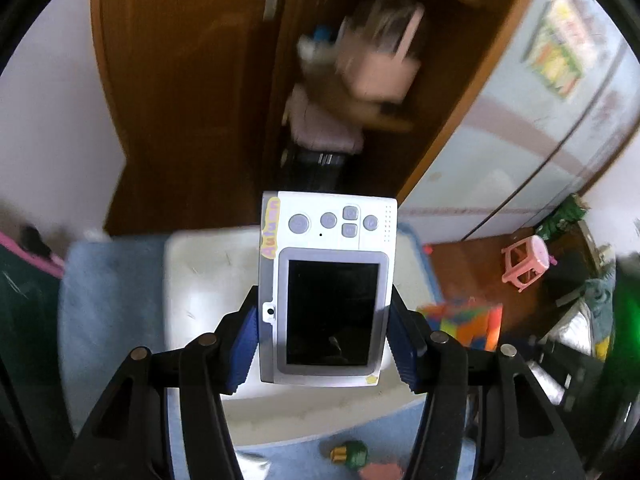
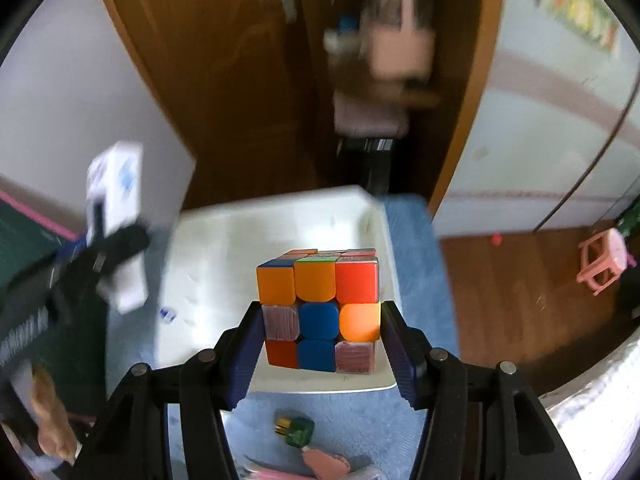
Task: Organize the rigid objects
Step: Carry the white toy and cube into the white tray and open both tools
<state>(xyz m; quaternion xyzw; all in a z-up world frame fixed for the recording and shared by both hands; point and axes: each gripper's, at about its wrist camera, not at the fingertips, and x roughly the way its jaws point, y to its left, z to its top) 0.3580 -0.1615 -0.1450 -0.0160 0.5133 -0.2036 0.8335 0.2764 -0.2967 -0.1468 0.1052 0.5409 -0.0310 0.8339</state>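
Note:
My left gripper (image 1: 325, 344) is shut on a small white toy camera (image 1: 326, 284), its dark screen and grey buttons facing me, held above a white plastic bin (image 1: 200, 280). In the right wrist view my right gripper (image 2: 318, 344) is shut on a multicoloured puzzle cube (image 2: 320, 312), also above the white bin (image 2: 224, 264). The left gripper with the white camera (image 2: 118, 220) shows blurred at the left of that view. The cube (image 1: 464, 320) appears blurred at the right of the left wrist view.
The bin sits on a blue mat (image 2: 416, 248). A small green object (image 2: 298, 432) and a pink item (image 2: 324, 466) lie on the mat near me. Behind stands a brown wooden cabinet (image 1: 180, 80); a pink toy stool (image 2: 602, 266) is on the wooden floor at right.

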